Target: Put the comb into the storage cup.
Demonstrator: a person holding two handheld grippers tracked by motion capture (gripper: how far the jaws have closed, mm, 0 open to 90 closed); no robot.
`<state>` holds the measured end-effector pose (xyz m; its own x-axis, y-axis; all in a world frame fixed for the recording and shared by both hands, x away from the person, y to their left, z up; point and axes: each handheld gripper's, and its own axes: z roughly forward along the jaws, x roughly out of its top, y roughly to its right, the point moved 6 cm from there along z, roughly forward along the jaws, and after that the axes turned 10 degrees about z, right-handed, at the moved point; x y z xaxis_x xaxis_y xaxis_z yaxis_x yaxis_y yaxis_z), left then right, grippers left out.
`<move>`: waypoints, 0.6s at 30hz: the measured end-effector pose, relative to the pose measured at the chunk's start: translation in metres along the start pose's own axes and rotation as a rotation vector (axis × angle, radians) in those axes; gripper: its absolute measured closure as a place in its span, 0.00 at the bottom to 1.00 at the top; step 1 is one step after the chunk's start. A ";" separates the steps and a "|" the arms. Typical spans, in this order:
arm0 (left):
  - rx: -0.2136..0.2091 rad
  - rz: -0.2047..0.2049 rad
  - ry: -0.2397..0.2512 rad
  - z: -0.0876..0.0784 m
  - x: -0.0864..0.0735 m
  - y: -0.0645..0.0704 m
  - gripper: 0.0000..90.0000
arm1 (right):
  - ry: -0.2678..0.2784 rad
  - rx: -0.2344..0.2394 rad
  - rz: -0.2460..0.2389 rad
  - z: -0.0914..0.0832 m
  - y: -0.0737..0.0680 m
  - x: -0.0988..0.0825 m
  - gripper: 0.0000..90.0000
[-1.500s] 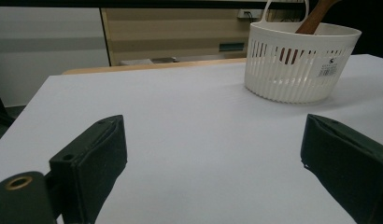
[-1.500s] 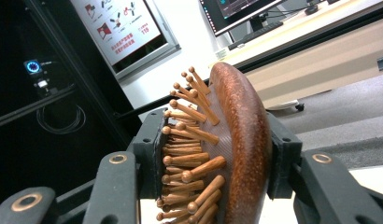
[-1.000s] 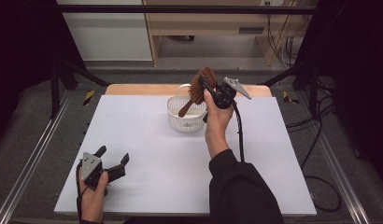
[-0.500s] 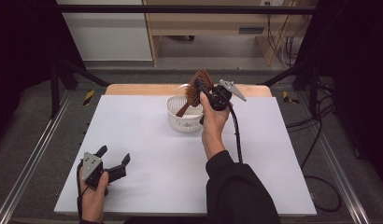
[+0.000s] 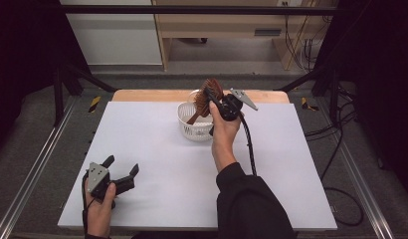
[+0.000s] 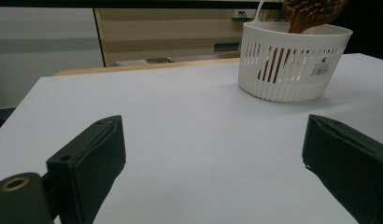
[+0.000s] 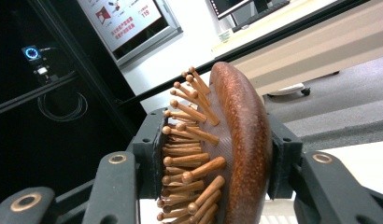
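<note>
Wooden hairbrush (image 7: 227, 149) clamped btwn right gripper (image 7: 213, 158) jaws (bristles leftward).

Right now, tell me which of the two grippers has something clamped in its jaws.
The right gripper, raised over the white basket, is shut on the wooden hairbrush. The left gripper stands open.

hairbrush (image 5: 208, 94) over basket (image 5: 192, 127), table (image 5: 142, 149) rear

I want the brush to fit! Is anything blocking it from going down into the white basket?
Nothing visible. The right gripper holds the wooden hairbrush with its handle already inside the basket.
</note>
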<state>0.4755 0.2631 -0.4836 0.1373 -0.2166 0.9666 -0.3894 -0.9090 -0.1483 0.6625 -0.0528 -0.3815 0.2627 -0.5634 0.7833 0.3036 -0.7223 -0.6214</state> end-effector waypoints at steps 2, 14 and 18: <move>0.000 0.001 0.001 0.000 0.000 0.000 0.07 | 0.000 -0.002 0.009 0.001 0.000 -0.001 0.56; -0.002 0.000 0.000 0.000 0.000 0.000 0.07 | 0.001 0.003 0.015 0.004 -0.002 -0.009 0.56; -0.005 0.003 -0.003 0.000 0.000 0.001 0.07 | 0.004 -0.004 0.009 0.004 -0.001 -0.009 0.56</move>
<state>0.4754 0.2623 -0.4839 0.1389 -0.2208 0.9654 -0.3949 -0.9063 -0.1505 0.6633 -0.0455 -0.3884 0.2619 -0.5712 0.7779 0.2980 -0.7188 -0.6281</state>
